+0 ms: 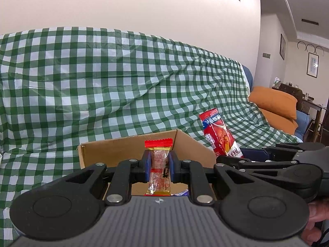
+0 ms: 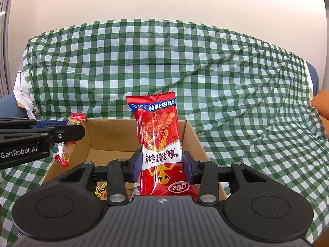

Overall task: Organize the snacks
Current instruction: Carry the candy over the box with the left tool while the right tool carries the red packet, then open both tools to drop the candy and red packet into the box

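Observation:
My left gripper is shut on a small clear candy packet with red ends, held upright over the open cardboard box. The same candy packet hangs from the left gripper at the left of the right wrist view. My right gripper is shut on a tall red snack bag, upright above the cardboard box. That red snack bag and the right gripper show at the right of the left wrist view. Some wrapped snacks lie on the box floor.
The box sits on a sofa draped in a green-and-white checked cloth. An orange cushion lies at the sofa's right end. A dining table and chairs stand far right. A hand holds the left gripper's grip.

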Demonstrator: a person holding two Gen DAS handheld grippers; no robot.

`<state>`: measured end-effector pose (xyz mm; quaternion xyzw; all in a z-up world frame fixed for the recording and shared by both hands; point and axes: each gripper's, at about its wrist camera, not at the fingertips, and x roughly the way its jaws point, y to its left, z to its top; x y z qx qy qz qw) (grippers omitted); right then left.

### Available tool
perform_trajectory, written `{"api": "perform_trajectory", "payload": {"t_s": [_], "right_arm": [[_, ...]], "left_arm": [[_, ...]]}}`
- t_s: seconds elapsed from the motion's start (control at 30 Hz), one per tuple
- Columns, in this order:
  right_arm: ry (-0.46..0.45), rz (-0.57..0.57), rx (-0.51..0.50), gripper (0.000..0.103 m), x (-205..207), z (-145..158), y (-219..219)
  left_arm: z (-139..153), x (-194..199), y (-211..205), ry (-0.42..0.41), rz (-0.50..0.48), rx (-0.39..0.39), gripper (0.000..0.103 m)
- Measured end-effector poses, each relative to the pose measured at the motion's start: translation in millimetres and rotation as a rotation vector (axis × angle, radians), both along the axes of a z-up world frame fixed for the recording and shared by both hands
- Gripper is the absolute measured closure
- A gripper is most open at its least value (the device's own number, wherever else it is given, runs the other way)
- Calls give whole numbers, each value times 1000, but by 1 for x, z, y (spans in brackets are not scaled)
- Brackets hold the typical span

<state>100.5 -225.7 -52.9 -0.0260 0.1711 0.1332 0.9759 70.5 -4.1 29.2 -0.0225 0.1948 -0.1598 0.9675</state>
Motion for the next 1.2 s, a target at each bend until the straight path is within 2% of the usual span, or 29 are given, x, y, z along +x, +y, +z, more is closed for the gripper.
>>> {"api": "perform_trajectory", "payload": {"t_s": [0.7,0.73,0.77,0.8,0.83,0.87,0.9,1.03,1.13,1.2], "right_arm": [[1,-1,-3,60,-1,1,-2],[2,-2,-4,58,-1,1,-1],[7,2,-5,56,-1,1,-1],[13,2,-8,53,0,1,0],[15,-5,-20,39,0,1,1],[9,-12,-29,24,0,1,2],[0,-20,-33,20,-1,2,2],[-2,-29,-25,18,-1,3,-3],[-7,-39,-22,9,-4,4,-6],[-10,-44,-13,3,-8,4,-9]], "left_arm": [[1,1,-1,5,-3,-7,83],[1,3,-1,14,-5,-8,76],[1,4,-1,26,-8,-7,55],[0,5,-2,28,-1,-2,46],[1,4,-2,14,13,11,37],[1,3,-2,3,22,18,35],[2,2,-2,-3,24,20,35],[6,-4,5,-20,48,26,26],[11,-15,9,-26,63,41,19],[13,-24,12,-1,85,41,19]]}}
